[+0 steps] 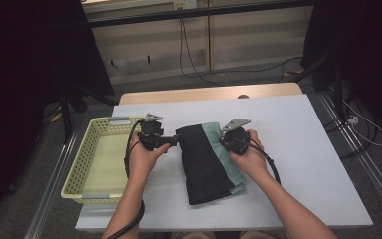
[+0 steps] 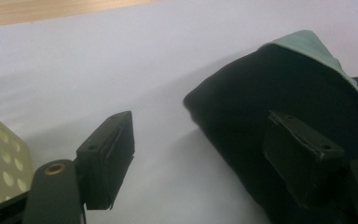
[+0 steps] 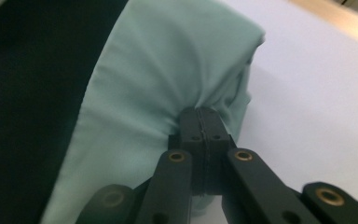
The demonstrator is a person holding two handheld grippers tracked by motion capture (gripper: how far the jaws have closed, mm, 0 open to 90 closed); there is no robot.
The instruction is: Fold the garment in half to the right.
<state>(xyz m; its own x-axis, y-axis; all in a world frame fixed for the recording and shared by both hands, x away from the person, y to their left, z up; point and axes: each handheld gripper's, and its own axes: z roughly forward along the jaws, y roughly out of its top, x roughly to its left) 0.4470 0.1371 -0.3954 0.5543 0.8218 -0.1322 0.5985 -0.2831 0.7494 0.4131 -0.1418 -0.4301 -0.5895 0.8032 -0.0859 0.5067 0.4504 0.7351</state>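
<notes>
Both hand-held grippers work at a folded garment, black with a mint-green layer, which lies on the white surface just right of a pale yellow perforated basket. Right hand-held gripper sits at the garment's upper right edge; in the right gripper view its jaws are pressed together on a pinch of the mint-green cloth, which puckers around the pads. Left hand-held gripper points at the garment's upper left corner from the basket side; in the left gripper view its jaws stand wide apart, one pad over bare surface and clear of the cloth, the other pad in front of the black fabric. Whether that second pad touches the fabric I cannot tell; nothing is clamped between the two. The garment lies flat, its lower end toward the person, the green layer showing along its right side and at the top corner
</notes>
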